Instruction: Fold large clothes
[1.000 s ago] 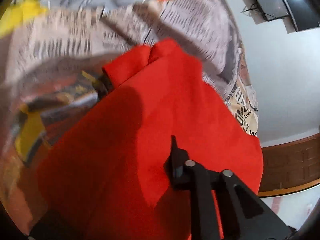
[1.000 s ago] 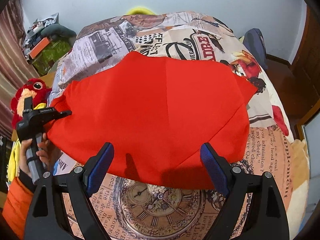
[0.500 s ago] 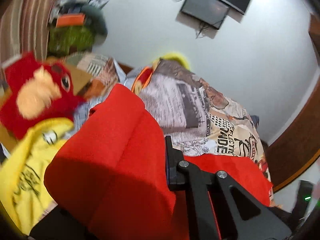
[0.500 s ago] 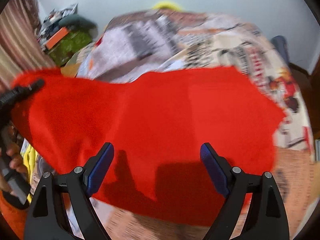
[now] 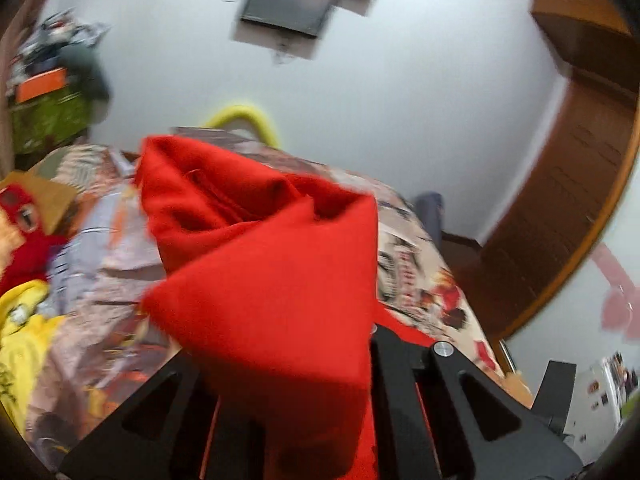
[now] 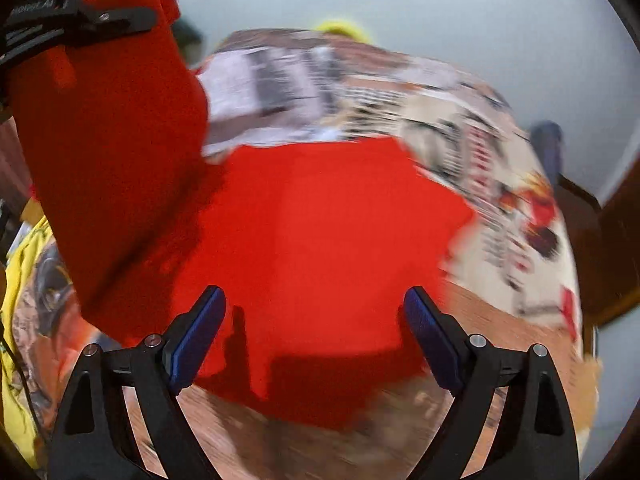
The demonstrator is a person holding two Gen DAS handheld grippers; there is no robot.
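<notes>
A large red garment (image 6: 320,232) lies on the bed with its left side lifted high. My left gripper (image 6: 132,20) is shut on that lifted side at the upper left of the right wrist view. In the left wrist view the red garment (image 5: 272,280) drapes over the left gripper (image 5: 352,352) and hides its fingertips. My right gripper (image 6: 316,320) is open and empty, hovering over the garment's near edge with blue pads (image 6: 196,336) wide apart.
The bed has a newspaper-print cover (image 6: 500,184). A red plush toy (image 5: 20,232) and yellow clothes (image 5: 20,340) lie at the bed's left side. A wooden door (image 5: 560,200) is at the right. A screen (image 5: 288,8) hangs on the white wall.
My left gripper has lifted the garment's left side up off the bed and swung it over toward the right. The right gripper has stayed open above the near edge.
</notes>
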